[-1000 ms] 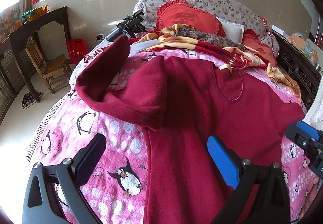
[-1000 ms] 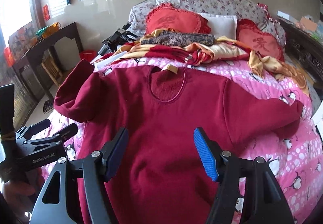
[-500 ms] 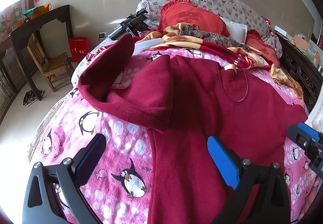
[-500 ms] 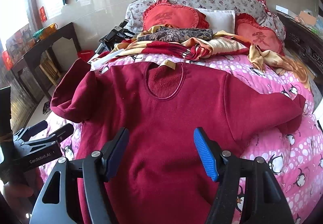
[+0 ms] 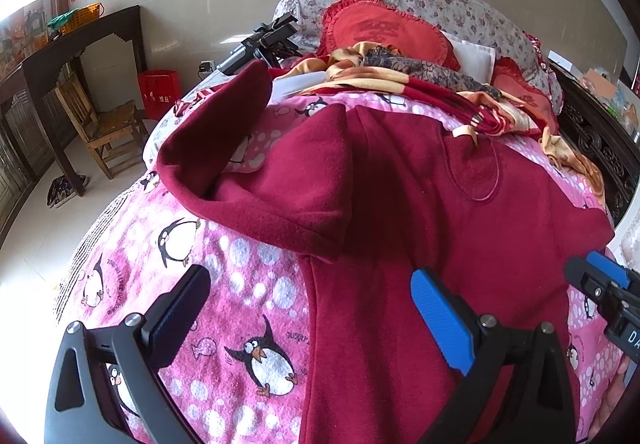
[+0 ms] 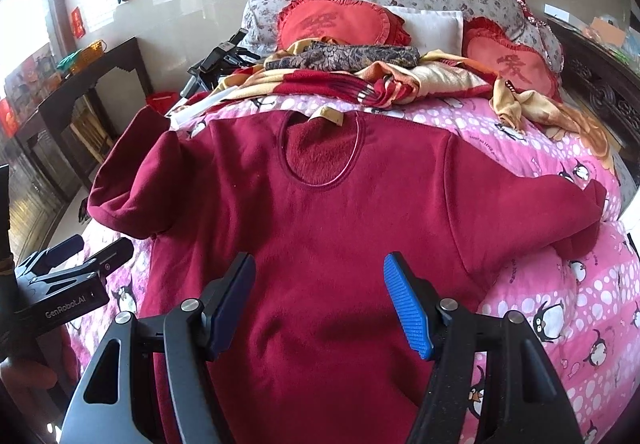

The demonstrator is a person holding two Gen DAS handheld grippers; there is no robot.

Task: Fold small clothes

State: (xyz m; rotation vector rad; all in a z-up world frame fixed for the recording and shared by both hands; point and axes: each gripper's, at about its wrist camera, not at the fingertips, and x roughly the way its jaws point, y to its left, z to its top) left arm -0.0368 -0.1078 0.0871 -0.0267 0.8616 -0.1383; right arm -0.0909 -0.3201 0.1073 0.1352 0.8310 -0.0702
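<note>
A dark red fleece sweater [image 6: 320, 228] lies flat, neck away from me, on a pink penguin blanket [image 6: 560, 304]. Its left sleeve [image 5: 256, 179] is bent back on itself; its right sleeve [image 6: 540, 203] stretches out to the right. My left gripper [image 5: 312, 312] is open and empty, over the sweater's left edge near the hem. My right gripper [image 6: 320, 300] is open and empty over the sweater's lower middle. Each gripper shows at the edge of the other's view, the right one [image 5: 600, 284] and the left one [image 6: 72, 268].
Red heart cushions [image 6: 332, 19] and a crumpled red and yellow blanket [image 6: 400, 79] lie at the head of the bed. A black tripod [image 5: 264, 39] rests at the far left corner. A wooden chair [image 5: 100, 119] and dark table [image 5: 72, 39] stand left of the bed.
Both grippers have drifted slightly forward over the sweater. Both stay open and the sweater has not moved.
</note>
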